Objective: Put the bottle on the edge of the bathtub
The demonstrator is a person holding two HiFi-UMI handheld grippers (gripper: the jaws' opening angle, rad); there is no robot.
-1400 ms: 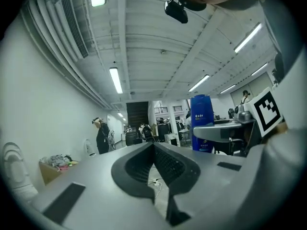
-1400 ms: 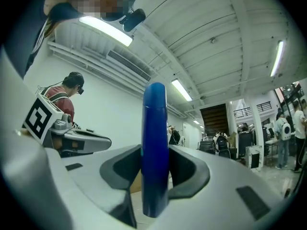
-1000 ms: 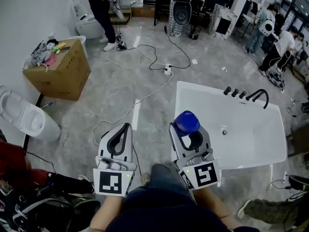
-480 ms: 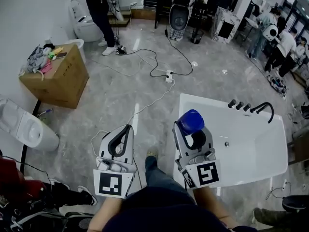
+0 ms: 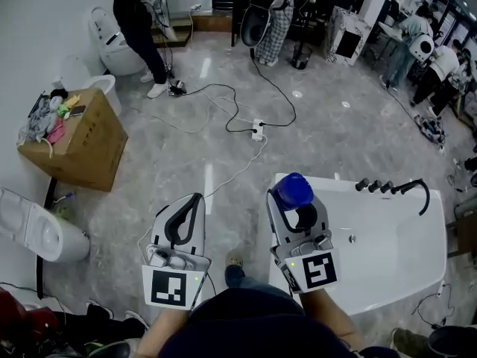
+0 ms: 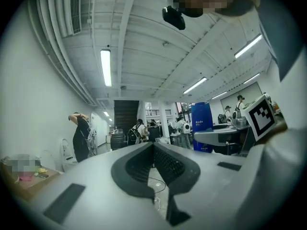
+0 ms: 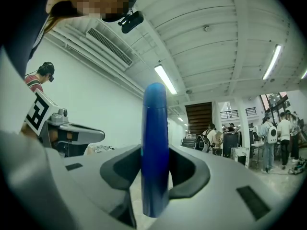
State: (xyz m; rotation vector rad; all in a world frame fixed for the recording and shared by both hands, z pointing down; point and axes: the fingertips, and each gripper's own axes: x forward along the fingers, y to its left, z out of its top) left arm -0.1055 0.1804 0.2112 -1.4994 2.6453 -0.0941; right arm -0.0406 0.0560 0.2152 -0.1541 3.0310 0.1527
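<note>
The bathtub (image 5: 395, 252) has drawn nearer beneath the right hand-held gripper (image 5: 292, 198), which is still clenched on the blue bottle (image 5: 291, 188). Placement on the bathtub rim appears imminent.

Bathtub (image 5: 395, 256) on the right, faucet (image 5: 414, 187) on its far rim, bottle (image 5: 291, 189) between the right gripper (image 5: 293, 200) jaws above the tub's left edge, left gripper (image 5: 194, 200) beside it over the floor, cardboard box (image 5: 78, 144) and toilet (image 5: 37, 233) at far left.

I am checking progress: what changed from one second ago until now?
The person has walked on: in the head view the bathtub has slid lower and the cardboard box leftward. Nothing was taken or let go. The right gripper still holds the blue bottle; the left gripper stays shut and empty.
</note>
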